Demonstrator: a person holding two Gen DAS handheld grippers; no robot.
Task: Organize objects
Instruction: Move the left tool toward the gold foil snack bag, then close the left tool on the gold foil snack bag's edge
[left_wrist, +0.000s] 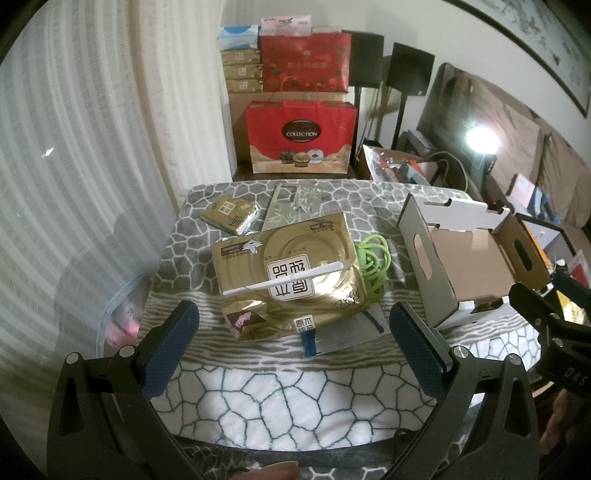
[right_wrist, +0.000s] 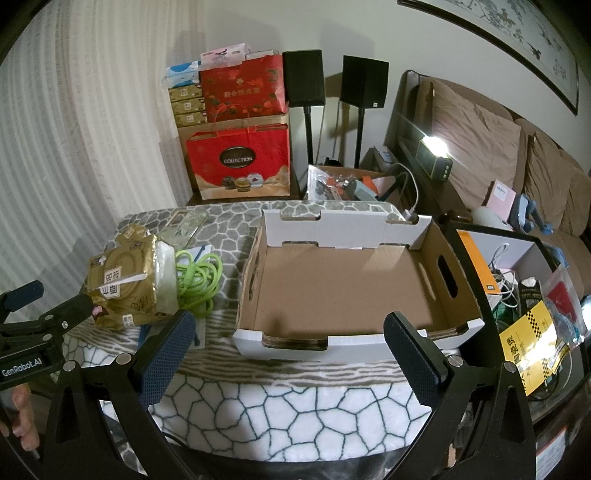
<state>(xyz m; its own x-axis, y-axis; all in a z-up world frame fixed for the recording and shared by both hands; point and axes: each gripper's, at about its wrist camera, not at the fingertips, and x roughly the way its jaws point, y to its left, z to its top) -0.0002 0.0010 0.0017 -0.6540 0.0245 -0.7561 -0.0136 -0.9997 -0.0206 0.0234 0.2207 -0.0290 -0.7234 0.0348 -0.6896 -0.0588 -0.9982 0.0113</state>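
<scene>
A large gold tissue pack (left_wrist: 291, 278) lies on the patterned table cloth with a white toothbrush (left_wrist: 288, 277) across it. A green cable coil (left_wrist: 373, 266) lies to its right, a blue-strapped face mask (left_wrist: 332, 332) under its near edge. A small gold tissue packet (left_wrist: 231, 216) and a phone case (left_wrist: 293, 208) lie behind. My left gripper (left_wrist: 295, 350) is open and empty, just short of the large pack. An empty cardboard box (right_wrist: 343, 291) stands on the right; my right gripper (right_wrist: 291, 354) is open and empty at its near wall. The pack (right_wrist: 125, 291) and cable (right_wrist: 197, 282) show left of it.
Red gift bags (left_wrist: 301, 136) and stacked boxes stand behind the table. Two black speakers (right_wrist: 364, 79) stand on poles. A sofa (right_wrist: 517, 158) and a side table with clutter (right_wrist: 528, 295) are to the right. A curtain (left_wrist: 74, 147) hangs on the left.
</scene>
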